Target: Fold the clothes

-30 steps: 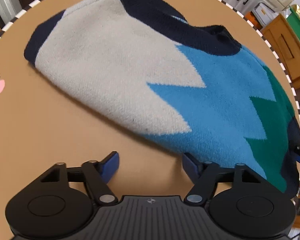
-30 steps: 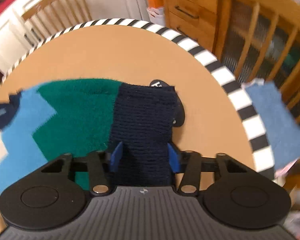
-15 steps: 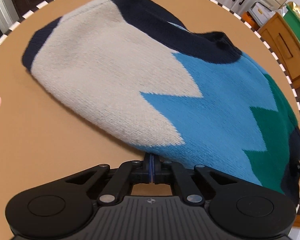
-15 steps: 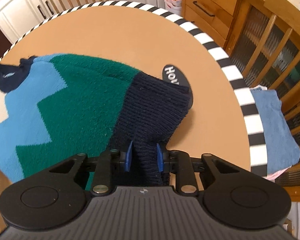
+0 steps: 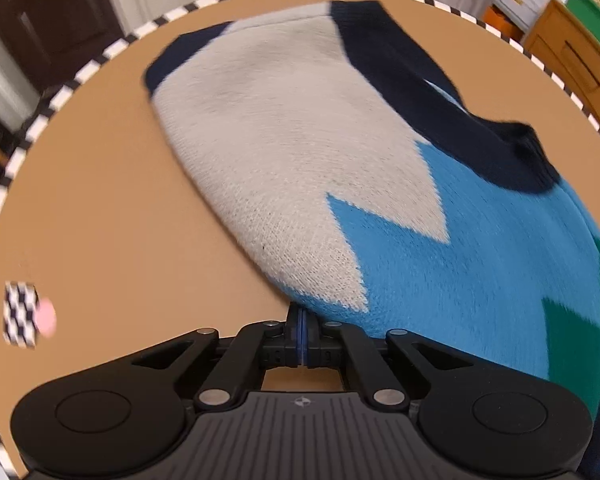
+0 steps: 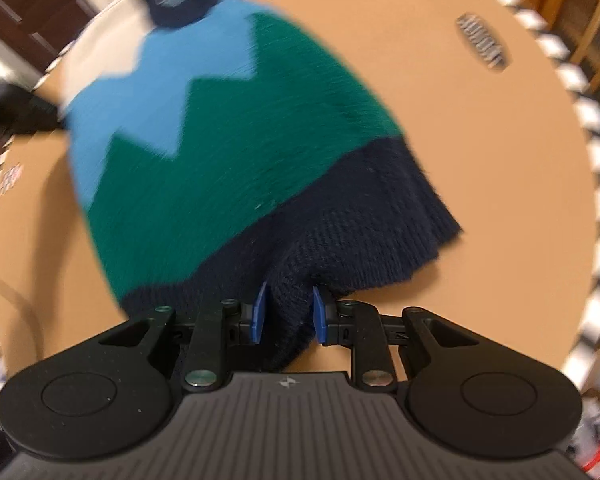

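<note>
Both views are smeared with motion now, where half a second ago they were sharper: the sweater (image 5: 319,168) is being carried rather than merely gripped. The left hand-held gripper (image 5: 301,330), wide open a second ago, has its pads pressed together at the sweater's near edge, where the cream and light-blue zigzag bands meet; whether it pinches a thin fold of knit cannot be told. The right hand-held gripper (image 6: 287,314) is clamped on a bunched wad of the navy ribbed hem, and that end now hangs raised over the tabletop (image 6: 479,160), which is edged with black and white stripes. The sweater's cream end lies on the tabletop. Judging by this, a fold has begun, the hem end probably heading toward the collar.
</note>
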`<state>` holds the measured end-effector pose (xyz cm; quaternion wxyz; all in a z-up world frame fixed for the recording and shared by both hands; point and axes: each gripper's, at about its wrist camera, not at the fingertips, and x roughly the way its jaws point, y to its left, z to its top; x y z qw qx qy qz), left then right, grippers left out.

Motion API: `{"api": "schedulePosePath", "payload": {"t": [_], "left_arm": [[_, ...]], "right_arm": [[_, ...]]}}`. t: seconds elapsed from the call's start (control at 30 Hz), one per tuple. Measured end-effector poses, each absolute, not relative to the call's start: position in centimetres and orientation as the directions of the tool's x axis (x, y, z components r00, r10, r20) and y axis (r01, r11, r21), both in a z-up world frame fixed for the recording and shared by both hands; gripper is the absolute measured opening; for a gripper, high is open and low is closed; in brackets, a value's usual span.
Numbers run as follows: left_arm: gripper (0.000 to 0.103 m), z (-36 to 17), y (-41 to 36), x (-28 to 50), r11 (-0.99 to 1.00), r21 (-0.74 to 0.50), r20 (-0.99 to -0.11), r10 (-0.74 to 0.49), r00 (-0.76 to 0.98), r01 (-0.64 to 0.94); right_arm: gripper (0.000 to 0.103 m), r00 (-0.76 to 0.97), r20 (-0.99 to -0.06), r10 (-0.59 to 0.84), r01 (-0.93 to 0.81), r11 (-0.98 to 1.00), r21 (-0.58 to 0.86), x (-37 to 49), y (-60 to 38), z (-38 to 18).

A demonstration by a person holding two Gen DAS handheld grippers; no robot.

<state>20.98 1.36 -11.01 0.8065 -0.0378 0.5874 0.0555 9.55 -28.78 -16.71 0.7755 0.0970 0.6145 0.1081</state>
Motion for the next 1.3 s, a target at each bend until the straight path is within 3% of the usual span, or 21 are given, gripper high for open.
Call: {"api": "schedulePosePath", "payload": {"t": [0.2,0.4,0.57,0.77,0.87,0.97,1.1,1.3], "left_arm": [[0.0,-10.9,3.1,22.7,0.999,0.038,-0.945,0.041,0.326,-0.015],[0.0,-11.9,3.2,24.1,0.999,0.054,-0.944,0.048,0.327,0.009],[0.009,-11.9,3.4,21.7,0.999,0.053,-0.949,0.048,0.313,0.008],[0.023,-9.2,2.8,14.2,1.0,0.013,-0.937,0.014,0.348,-0.005],[0.024,-8.0,1.7,9.3,0.999,-0.053,-0.922,-0.051,0.383,0.007],[0.024,-7.6,0.3,4.7,0.991,-0.134,-0.913,-0.116,0.392,-0.019],[0.025,-9.2,-2.0,1.2,0.985,-0.171,-0.932,-0.151,0.328,-0.035],[0.035,-11.7,-3.0,0.5,0.986,-0.11,-0.957,-0.071,0.281,-0.124]], "right_arm": [[0.024,0.086,-0.881,0.464,-0.116,0.883,0.454,5.8,-21.7,-17.5],[0.024,0.07,-0.875,0.479,-0.167,0.87,0.463,5.6,-18.0,-17.4],[0.035,0.07,-0.874,0.481,-0.103,0.875,0.473,5.4,-19.9,-16.8],[0.035,0.25,-0.873,0.42,-0.079,0.907,0.414,3.0,-24.8,-11.7],[0.036,0.373,-0.846,0.381,-0.054,0.919,0.39,3.6,-26.1,-10.7],[0.033,0.389,-0.818,0.424,-0.093,0.901,0.423,4.8,-25.3,-11.9],[0.03,0.321,-0.854,0.409,-0.146,0.913,0.382,5.7,-23.1,-15.1],[0.007,0.268,-0.876,0.401,-0.168,0.915,0.368,6.1,-24.2,-17.4]]}}
